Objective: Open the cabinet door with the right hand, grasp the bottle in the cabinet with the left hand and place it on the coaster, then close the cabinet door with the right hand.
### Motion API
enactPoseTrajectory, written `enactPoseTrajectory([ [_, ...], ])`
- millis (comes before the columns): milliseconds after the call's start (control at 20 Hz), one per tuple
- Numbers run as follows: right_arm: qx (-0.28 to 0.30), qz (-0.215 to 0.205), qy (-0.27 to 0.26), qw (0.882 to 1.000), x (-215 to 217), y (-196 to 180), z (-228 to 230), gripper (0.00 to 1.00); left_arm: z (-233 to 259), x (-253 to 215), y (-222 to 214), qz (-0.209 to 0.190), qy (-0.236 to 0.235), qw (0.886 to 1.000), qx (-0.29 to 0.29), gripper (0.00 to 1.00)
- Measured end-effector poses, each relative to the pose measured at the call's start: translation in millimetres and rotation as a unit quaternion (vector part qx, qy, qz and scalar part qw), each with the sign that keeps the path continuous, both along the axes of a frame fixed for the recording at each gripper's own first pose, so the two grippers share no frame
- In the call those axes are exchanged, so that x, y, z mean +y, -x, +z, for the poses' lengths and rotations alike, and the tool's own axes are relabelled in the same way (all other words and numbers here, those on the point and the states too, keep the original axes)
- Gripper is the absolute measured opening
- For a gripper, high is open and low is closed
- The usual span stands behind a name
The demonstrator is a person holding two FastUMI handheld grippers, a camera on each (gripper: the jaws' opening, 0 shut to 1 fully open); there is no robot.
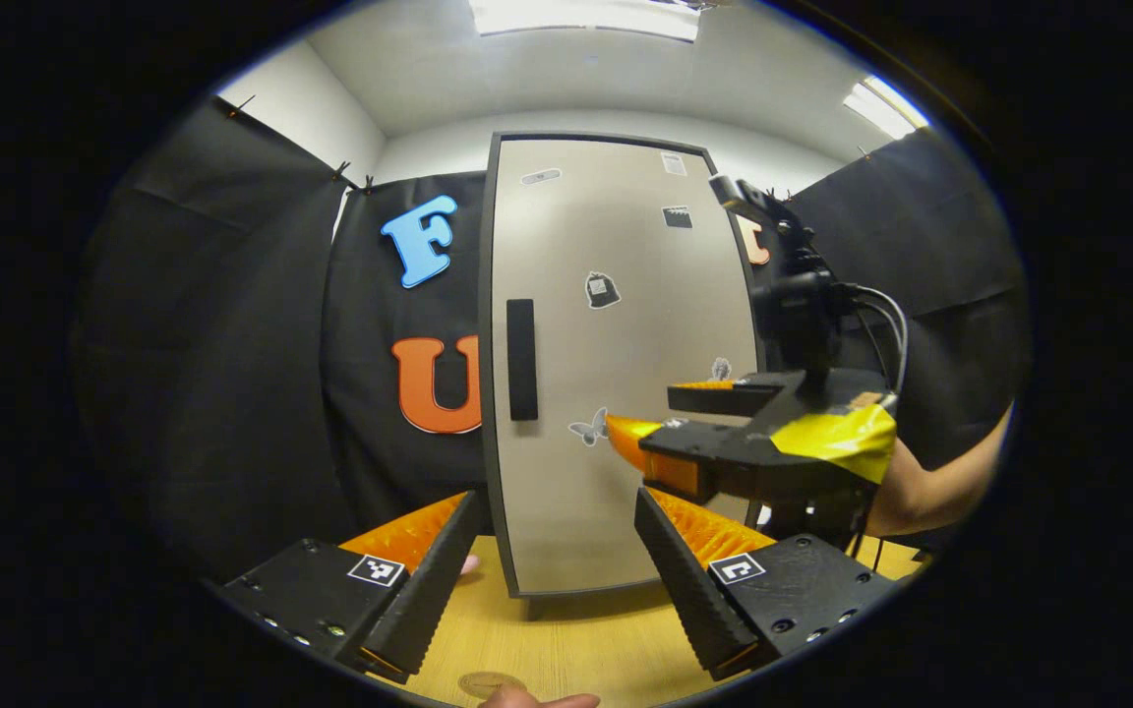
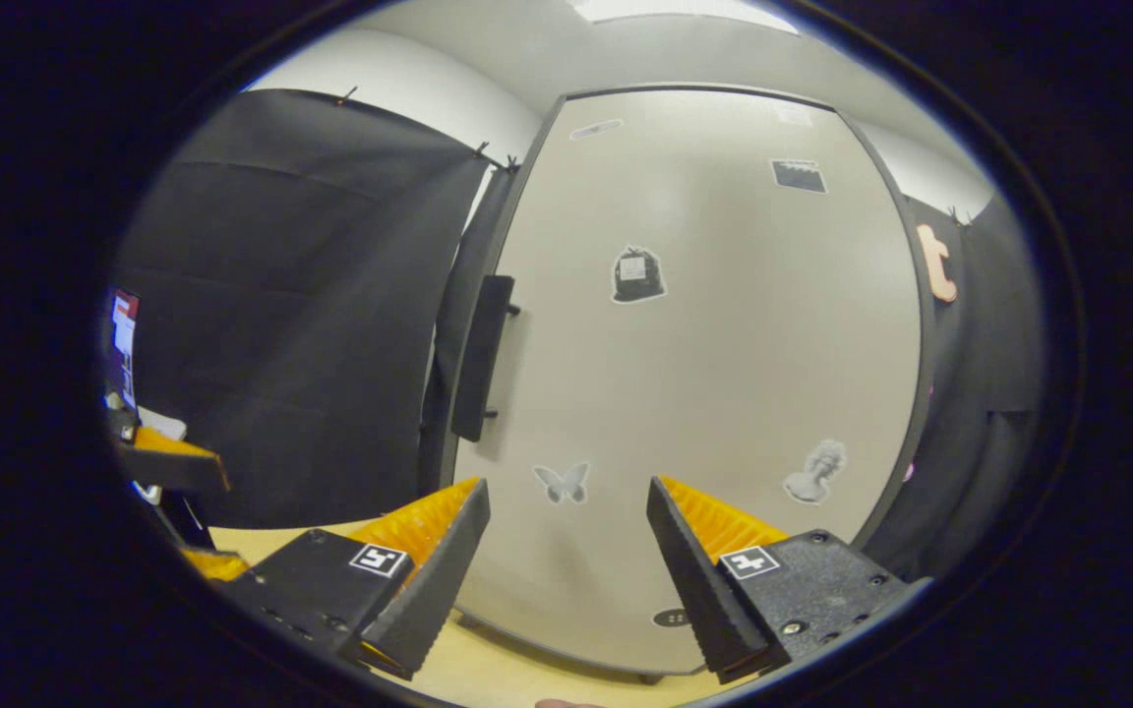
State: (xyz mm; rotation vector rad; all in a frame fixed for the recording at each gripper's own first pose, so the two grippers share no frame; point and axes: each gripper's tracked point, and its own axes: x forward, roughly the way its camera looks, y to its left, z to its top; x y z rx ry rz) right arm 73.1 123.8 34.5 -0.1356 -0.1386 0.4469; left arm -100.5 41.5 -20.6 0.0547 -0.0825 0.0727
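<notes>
A: Door (image 2: 704, 374) is shut, flat face toward both cameras. Landmark = door. Bottle's behind it by the task; can't see it, so can't say which shelf.

B: Handle?

A: Handle (image 2: 481, 356) is a dark vertical bar, long axis up-down, on the door's left edge about mid-height. In the right gripper view it sits up and left of the right tongs (image 2: 566, 551), well apart from them.

B: Tongs state?

A: Right tongs apart, empty, aimed at the door's lower middle near the butterfly sticker (image 2: 563, 482). Left tongs (image 1: 557, 570) also apart, empty, low in front of the door's bottom edge, over the surface (image 1: 576, 639).

B: Which is closer to the handle?

A: Judgement: right one sits nearer the door face, though both are off the handle. It needs to shift left and up, fingers straddling the bar sideways.

B: Coaster?

A: Coaster (image 1: 488, 683): probably the round disc on the surface, in front of the door.
</notes>
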Motion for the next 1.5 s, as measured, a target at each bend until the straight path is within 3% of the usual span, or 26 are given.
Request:
enactPoseTrajectory([
  [250, -0.039, 0.045, -0.003, 0.998, 67, -14, 41, 1.0, -23, 50, 44, 0.068, -0.013, 0.997, 0.023, 0.96],
  [550, -0.017, 0.029, -0.022, 0.999, 105, -43, 47, 0.96, -30, 94, 77, 0.145, -0.003, 0.989, 0.035, 0.96],
  [650, -0.018, 0.019, 0.002, 1.0, 108, -44, 42, 0.82, -35, 95, 85, 0.158, 0.006, 0.987, 0.041, 0.96],
  [700, -0.021, 0.007, 0.008, 1.0, 110, -49, 41, 0.65, -38, 98, 91, 0.166, 0.008, 0.985, 0.044, 0.96],
  [750, -0.019, 0.006, 0.004, 1.0, 112, -50, 40, 0.59, -42, 100, 95, 0.171, 0.01, 0.984, 0.048, 0.96],
  [800, -0.014, -0.001, -0.001, 1.0, 112, -50, 39, 0.41, -46, 102, 99, 0.176, 0.011, 0.983, 0.051, 0.96],
  [1100, 0.029, 0.029, -0.015, 0.999, 112, -45, 38, 0.27, -57, 123, 102, 0.188, 0.045, 0.98, 0.054, 0.96],
  [1500, 0.065, 0.068, -0.02, 0.995, 109, 1, 40, 0.23, -54, 119, 98, 0.155, 0.063, 0.985, 0.034, 0.96],
])
